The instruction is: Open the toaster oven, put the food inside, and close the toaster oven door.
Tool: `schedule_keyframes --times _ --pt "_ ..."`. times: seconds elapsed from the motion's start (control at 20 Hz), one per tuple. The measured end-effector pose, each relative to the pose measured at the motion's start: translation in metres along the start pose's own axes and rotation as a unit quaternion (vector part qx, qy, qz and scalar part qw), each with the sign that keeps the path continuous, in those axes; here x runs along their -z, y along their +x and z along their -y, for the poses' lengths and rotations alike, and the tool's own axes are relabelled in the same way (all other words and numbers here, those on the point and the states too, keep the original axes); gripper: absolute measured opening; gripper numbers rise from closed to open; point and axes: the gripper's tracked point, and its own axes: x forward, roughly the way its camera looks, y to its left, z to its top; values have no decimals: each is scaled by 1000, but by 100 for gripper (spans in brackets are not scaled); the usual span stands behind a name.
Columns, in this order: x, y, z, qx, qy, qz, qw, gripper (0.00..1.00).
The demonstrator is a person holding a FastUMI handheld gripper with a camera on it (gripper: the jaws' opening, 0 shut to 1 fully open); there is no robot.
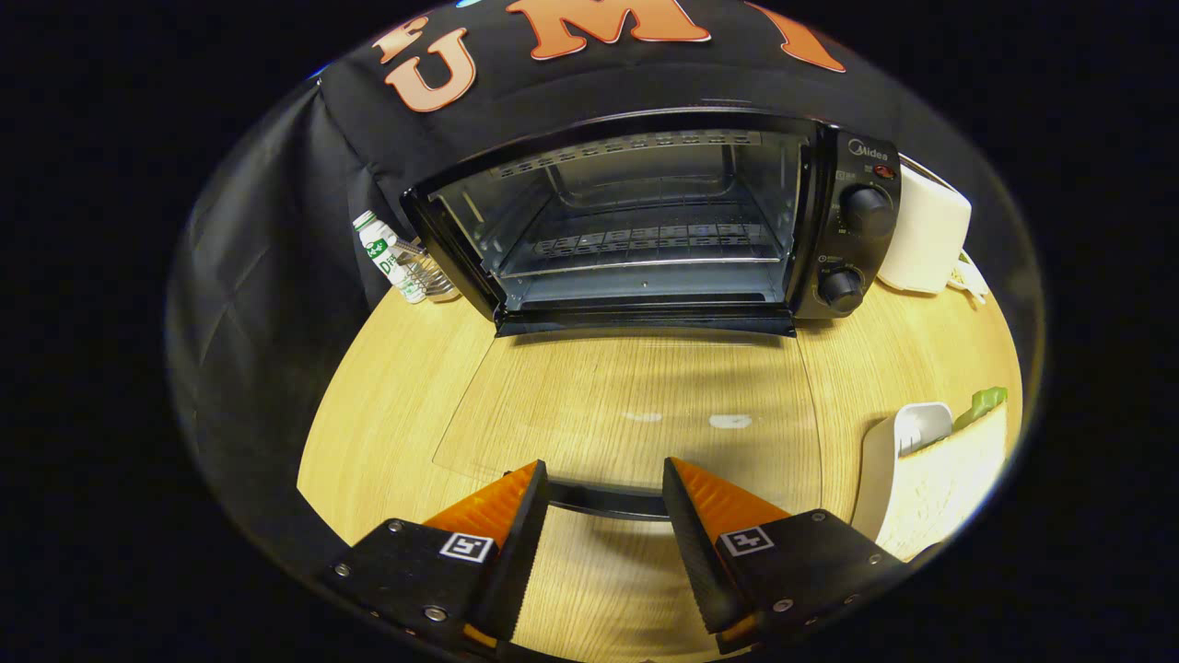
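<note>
While gripper [603,516] hangs low over wooden table [387,414], fingers spread apart, gripping nothing; dark door handle [608,500] sits in gap between tips, untouched. Toaster oven [645,221] beyond, glass door [626,405] folded flat onto table, rack bare. Food on white plate [898,460] right of fingers. Small bottle [385,258] left of oven.

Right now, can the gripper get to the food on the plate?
Probably yes. The gripper is open and holds nothing, with the oven door's handle between its fingers. The plate with the food sits just beside the right finger on the table, nothing between.
</note>
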Motion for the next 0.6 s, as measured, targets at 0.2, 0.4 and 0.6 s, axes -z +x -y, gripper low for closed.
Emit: schedule_keyframes --times 0.2,0.4,0.6 --pt "-12 -32 5 -24 -1 15 1000 80" --pt "-33 -69 36 -21 -15 39 999 94" --pt "-45 -100 90 7 -7 42 999 95"
